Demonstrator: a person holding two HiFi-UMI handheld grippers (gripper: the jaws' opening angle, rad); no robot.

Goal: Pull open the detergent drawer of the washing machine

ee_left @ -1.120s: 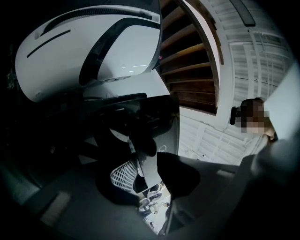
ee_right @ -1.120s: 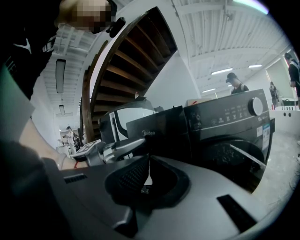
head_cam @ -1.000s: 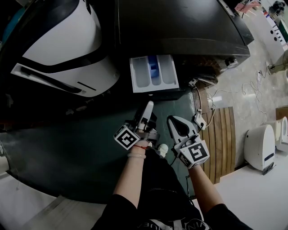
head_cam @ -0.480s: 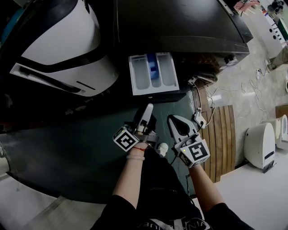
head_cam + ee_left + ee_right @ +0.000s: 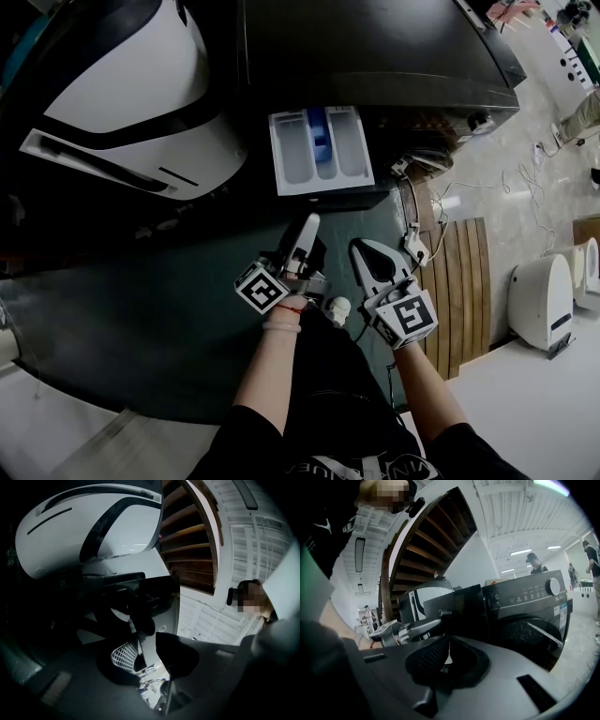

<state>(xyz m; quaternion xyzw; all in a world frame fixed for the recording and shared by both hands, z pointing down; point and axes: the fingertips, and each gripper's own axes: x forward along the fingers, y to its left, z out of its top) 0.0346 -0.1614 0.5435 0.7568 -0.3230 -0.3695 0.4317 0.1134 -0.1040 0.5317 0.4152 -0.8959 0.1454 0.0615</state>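
The detergent drawer (image 5: 322, 150) stands pulled out of the dark washing machine (image 5: 375, 56), showing white compartments and a blue insert. Both grippers hang in front of it and below it, touching nothing. My left gripper (image 5: 307, 228) points up toward the drawer; its jaws (image 5: 151, 641) stand apart and are closing, with nothing between them. My right gripper (image 5: 370, 255) sits just to its right, its mesh pads (image 5: 429, 656) almost together and empty. In the right gripper view the drawer's dark front (image 5: 454, 609) juts out beside the machine's control panel (image 5: 534, 592).
A large white rounded appliance (image 5: 131, 103) stands left of the machine. A slatted wooden board (image 5: 464, 291), a white plug (image 5: 413, 249) and loose cables lie on the floor at right, beside a white unit (image 5: 544, 305). People stand far behind the machine (image 5: 534, 564).
Both grippers and the pulled-out drawer stay where they were; no clear movement shows in the head view.
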